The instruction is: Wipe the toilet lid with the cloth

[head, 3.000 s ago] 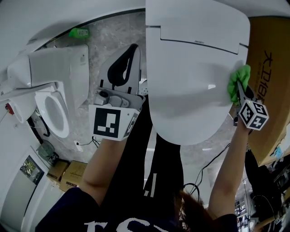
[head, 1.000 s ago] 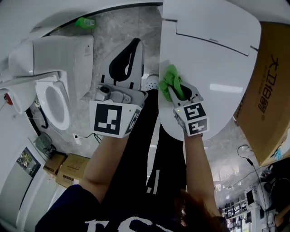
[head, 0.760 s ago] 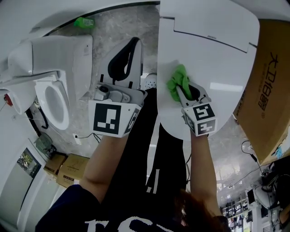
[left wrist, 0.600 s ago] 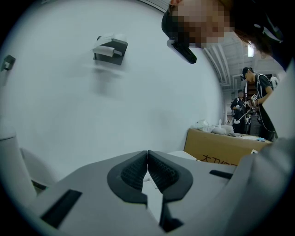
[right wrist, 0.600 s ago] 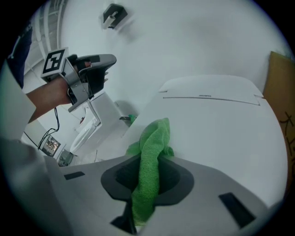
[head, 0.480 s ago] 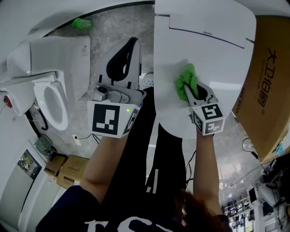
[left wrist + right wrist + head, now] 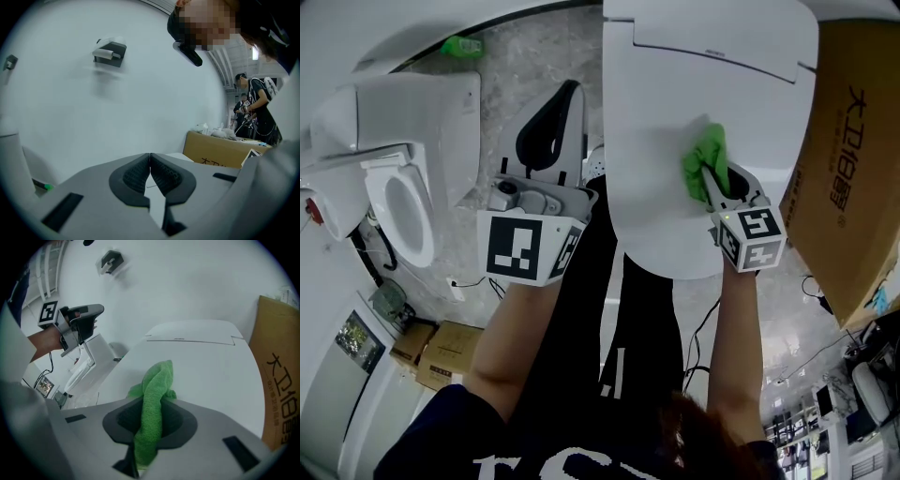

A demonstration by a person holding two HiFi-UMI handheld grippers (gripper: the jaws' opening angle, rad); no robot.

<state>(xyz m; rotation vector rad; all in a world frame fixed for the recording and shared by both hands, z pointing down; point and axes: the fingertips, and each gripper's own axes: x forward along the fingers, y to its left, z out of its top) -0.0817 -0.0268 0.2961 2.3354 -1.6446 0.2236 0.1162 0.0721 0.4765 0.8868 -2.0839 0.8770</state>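
Cloth (image 7: pixel 705 161) is now at the right-centre of the white toilet lid (image 7: pixel 661 103), pressed flat against it, whereas a second ago it was bunched near the lid's left edge; over the last second it has slid steadily rightward across the surface, heading back toward the right rim where it was three seconds ago. The right gripper (image 7: pixel 711 184) has travelled with it, its marker cube now hanging over the lid's front right edge, close to the cardboard box (image 7: pixel 848 141). In the right gripper view the jaws are clamped on the green cloth (image 7: pixel 152 394), which runs up between the dark pads and spills out ahead of them onto the lid (image 7: pixel 211 366). The left gripper (image 7: pixel 567 105) has hardly moved: it hangs over the grey floor just beside the lid's left edge, between the lid and a second toilet (image 7: pixel 403 169) farther left. In the left gripper view its jaws (image 7: pixel 150 165) are pressed together with nothing between them, pointing at a plain white wall.
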